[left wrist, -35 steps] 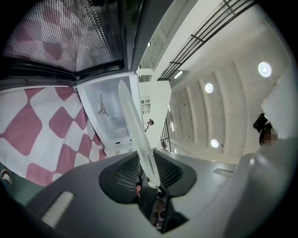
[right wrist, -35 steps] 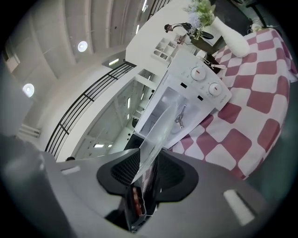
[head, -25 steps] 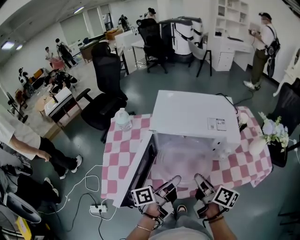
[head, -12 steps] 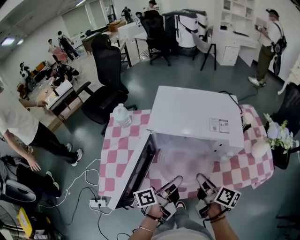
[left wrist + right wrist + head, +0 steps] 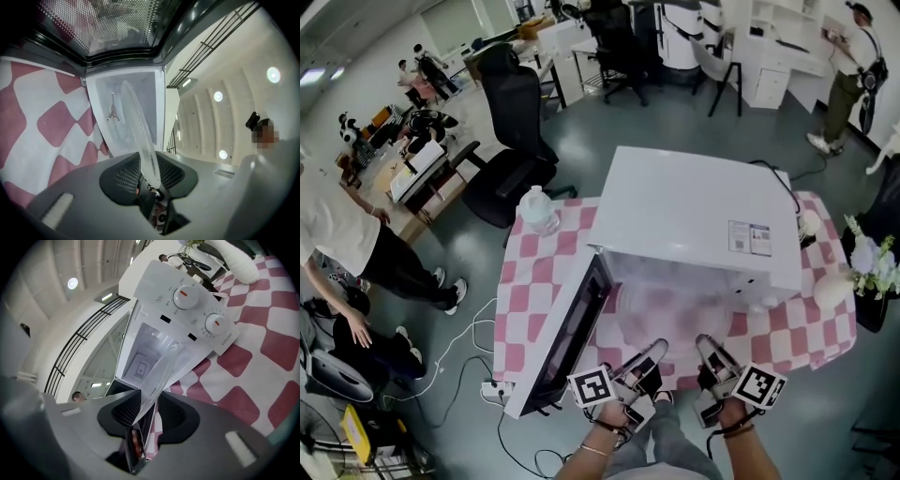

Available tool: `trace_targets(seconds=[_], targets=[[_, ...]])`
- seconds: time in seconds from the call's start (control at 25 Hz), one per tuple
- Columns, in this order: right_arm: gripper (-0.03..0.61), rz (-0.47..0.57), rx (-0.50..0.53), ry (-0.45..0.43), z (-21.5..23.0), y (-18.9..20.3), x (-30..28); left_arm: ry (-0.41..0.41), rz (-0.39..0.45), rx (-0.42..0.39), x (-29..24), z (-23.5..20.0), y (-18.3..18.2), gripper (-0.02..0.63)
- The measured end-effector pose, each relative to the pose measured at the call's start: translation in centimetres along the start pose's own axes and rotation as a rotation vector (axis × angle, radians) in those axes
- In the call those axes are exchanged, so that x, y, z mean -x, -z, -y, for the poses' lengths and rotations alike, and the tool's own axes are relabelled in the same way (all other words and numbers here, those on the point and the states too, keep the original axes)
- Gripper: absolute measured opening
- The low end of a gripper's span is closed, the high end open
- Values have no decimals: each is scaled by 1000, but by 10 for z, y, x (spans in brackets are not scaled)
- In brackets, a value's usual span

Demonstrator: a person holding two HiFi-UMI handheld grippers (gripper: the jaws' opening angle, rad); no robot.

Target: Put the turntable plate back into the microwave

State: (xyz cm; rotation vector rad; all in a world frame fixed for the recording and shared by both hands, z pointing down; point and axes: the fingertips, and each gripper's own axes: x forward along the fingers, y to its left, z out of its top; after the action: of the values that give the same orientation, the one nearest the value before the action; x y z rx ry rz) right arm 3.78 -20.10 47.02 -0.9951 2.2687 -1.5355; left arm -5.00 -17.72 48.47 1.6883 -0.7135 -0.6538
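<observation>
The white microwave (image 5: 694, 220) stands on a pink-checked tablecloth (image 5: 525, 300), its door (image 5: 567, 342) swung open to the left. The clear glass turntable plate (image 5: 670, 314) hangs at the mouth of the cavity, with both grippers on its near rim. My left gripper (image 5: 649, 361) is shut on the plate's left edge, and the plate (image 5: 140, 136) shows edge-on running into the cavity (image 5: 126, 103). My right gripper (image 5: 710, 354) is shut on the right edge of the plate (image 5: 161, 376), below the control knobs (image 5: 185, 297).
A water bottle (image 5: 540, 210) stands at the table's back left corner. A white vase with flowers (image 5: 862, 262) sits at the right end. A black office chair (image 5: 511, 141) is behind the table; a power strip (image 5: 492, 386) and cables lie on the floor, where people stand.
Both grippers have carried the plate slightly forward and down toward the microwave's opening. The person at the left has stepped nearer.
</observation>
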Motion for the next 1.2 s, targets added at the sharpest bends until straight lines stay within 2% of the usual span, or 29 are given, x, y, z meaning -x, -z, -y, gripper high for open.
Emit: trace_targets(seconds=[0.84, 1.04, 1.2], targets=[[107, -46, 24, 17, 27, -2, -13, 90, 104, 95, -12, -20, -5, 89], [110, -48, 54, 13, 27, -5, -16, 108, 124, 112, -14, -23, -7, 89], [133, -69, 101, 51, 32, -2, -14, 115, 132, 111, -17, -25, -9, 89]])
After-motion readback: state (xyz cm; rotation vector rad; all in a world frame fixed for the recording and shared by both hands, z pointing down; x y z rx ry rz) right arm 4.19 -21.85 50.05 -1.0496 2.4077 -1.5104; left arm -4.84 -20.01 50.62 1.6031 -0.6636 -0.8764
